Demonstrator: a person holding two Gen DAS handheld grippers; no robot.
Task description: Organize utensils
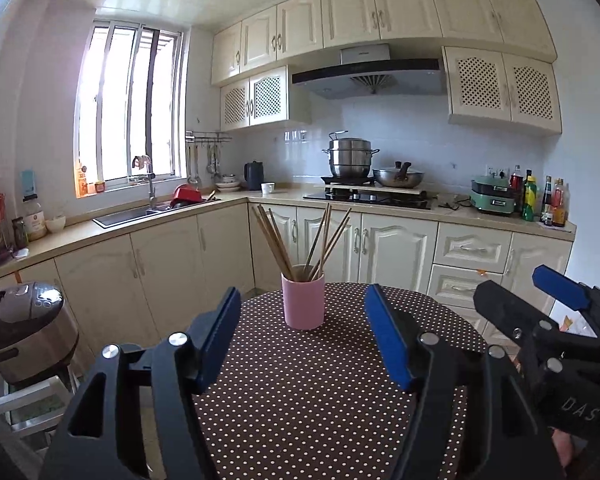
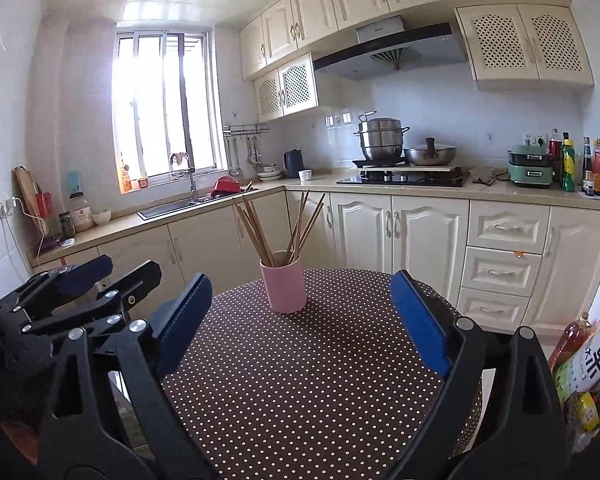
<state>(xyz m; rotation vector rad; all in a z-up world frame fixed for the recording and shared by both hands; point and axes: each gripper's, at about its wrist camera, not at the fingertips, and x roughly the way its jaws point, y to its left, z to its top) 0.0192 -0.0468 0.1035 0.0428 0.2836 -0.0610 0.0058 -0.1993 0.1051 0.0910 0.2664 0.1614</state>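
On the dotted table [image 1: 320,400], chopsticks [image 1: 284,240] stand in a pink cup [image 1: 303,300]; left gripper [image 1: 304,340] and right gripper [image 2: 300,320] both gape wide, holding nothing.

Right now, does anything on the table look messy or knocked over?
No, nothing stands out. The pink cup stands upright on the dotted table, and the chopsticks all sit inside it, fanned out to both sides. Nothing has spilled. Both grippers, left and right, hang open and empty.
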